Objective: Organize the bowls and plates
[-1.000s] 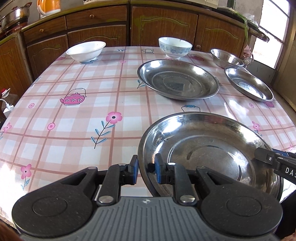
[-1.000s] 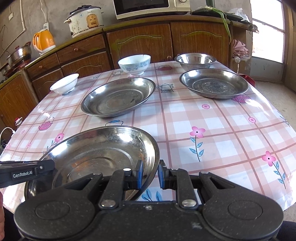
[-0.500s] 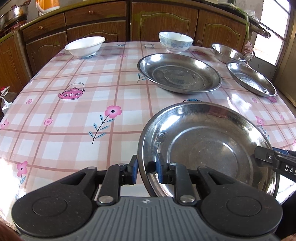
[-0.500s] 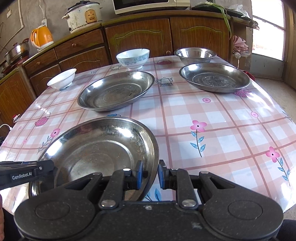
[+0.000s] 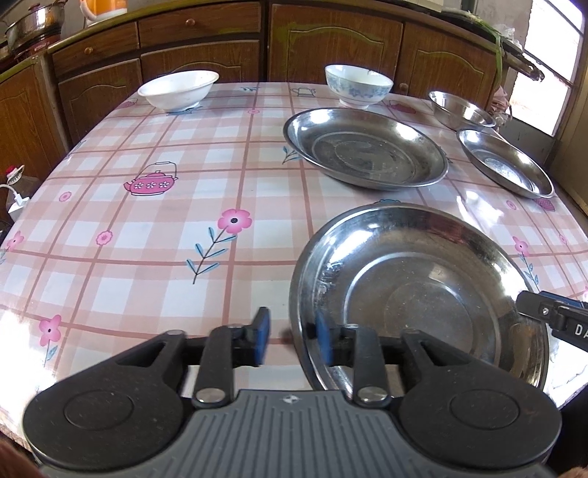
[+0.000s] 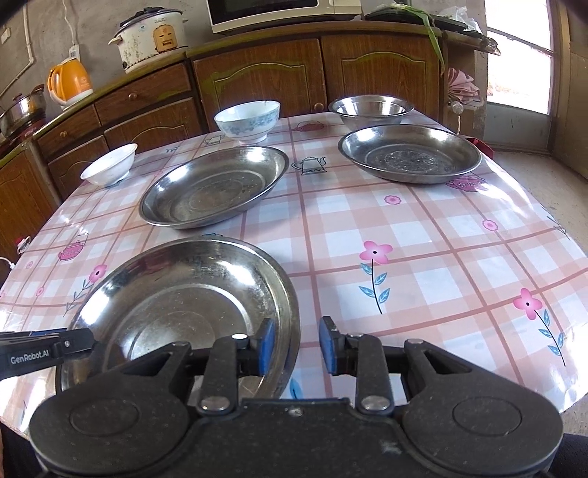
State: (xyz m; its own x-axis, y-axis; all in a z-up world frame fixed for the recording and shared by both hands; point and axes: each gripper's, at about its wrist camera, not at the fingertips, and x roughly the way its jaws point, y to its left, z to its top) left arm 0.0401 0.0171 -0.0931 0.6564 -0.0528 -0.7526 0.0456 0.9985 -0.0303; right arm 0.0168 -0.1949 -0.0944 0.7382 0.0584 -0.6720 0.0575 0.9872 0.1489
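A steel plate (image 5: 422,294) (image 6: 176,294) lies on the checked tablecloth at the near edge. My left gripper (image 5: 293,340) straddles its left rim and my right gripper (image 6: 297,345) straddles its right rim. Both pairs of jaws are opening, with the rim between the blue pads and daylight on its outer side. A larger steel plate (image 5: 367,147) (image 6: 215,185) sits mid-table, and another steel plate (image 5: 505,161) (image 6: 409,152) is at the right. Behind them stand a steel bowl (image 5: 461,110) (image 6: 371,108), a blue-patterned bowl (image 5: 358,85) (image 6: 248,119) and a white bowl (image 5: 178,90) (image 6: 108,165).
The table (image 5: 147,257) fills most of both views, its left half bare cloth. Brown cabinets (image 6: 257,81) run behind it, carrying a rice cooker (image 6: 152,36), an orange kettle (image 6: 70,79) and a microwave (image 6: 279,11). A window and door are at the right.
Both grippers were shut on the near plate's rim. Their jaws have now parted on each side, and the plate sits a little lower in both views.
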